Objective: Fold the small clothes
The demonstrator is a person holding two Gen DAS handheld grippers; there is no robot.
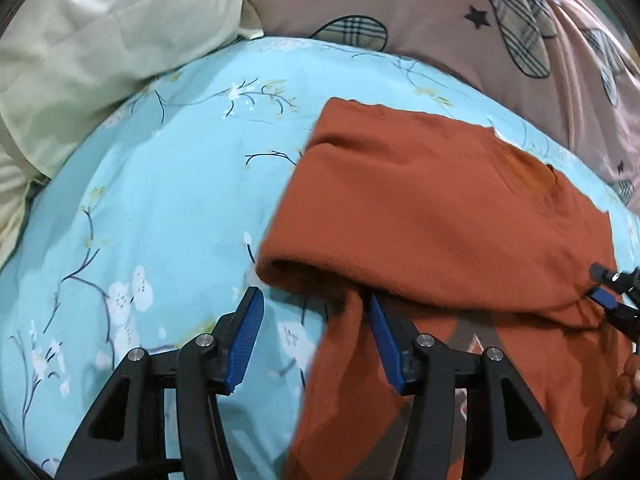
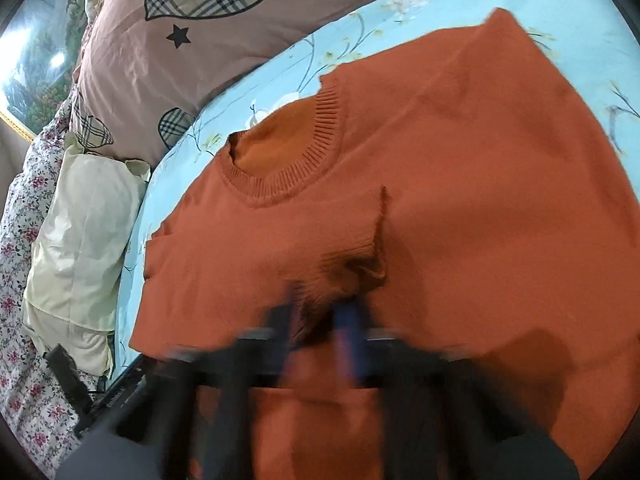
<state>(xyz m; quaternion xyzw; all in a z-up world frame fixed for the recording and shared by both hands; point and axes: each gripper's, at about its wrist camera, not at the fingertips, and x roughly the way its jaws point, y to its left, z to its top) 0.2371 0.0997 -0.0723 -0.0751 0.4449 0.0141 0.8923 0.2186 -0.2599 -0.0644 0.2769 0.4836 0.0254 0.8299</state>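
Your left gripper point(image 1: 316, 320) stands released, its two blue pads point(image 1: 244, 344) well apart. The left pad lies over the bare sheet, and the other pad touches the hanging edge of the orange sweater point(image 1: 432, 208), but nothing sits between them.

The sweater lies on the light blue flowered bedsheet point(image 1: 168, 184), from the centre of the left wrist view out toward 3 o'clock. One folded edge rolls over at about 6 o'clock from the garment's middle, just in front of your left gripper, and a part of the cloth hangs down below it toward the bottom of the view.

In the right wrist view the sweater point(image 2: 460, 152) fills most of the picture, with its ribbed collar point(image 2: 288, 176) at about 10 o'clock from the centre. Your right gripper point(image 2: 320, 320) is blurred (it is hard to see the pads clearly), yet its fingers point(image 2: 346, 332) stand close together with a ribbed piece of the sweater bunched between them, so it is clenched on the cloth. In the left wrist view the same gripper point(image 1: 612, 300) shows at 3 o'clock, at the sweater's edge.

A pink patterned pillow point(image 1: 420, 4) lies at 12 o'clock beyond the sheet, and a pale yellow pillow point(image 1: 92, 52) at 10 o'clock.
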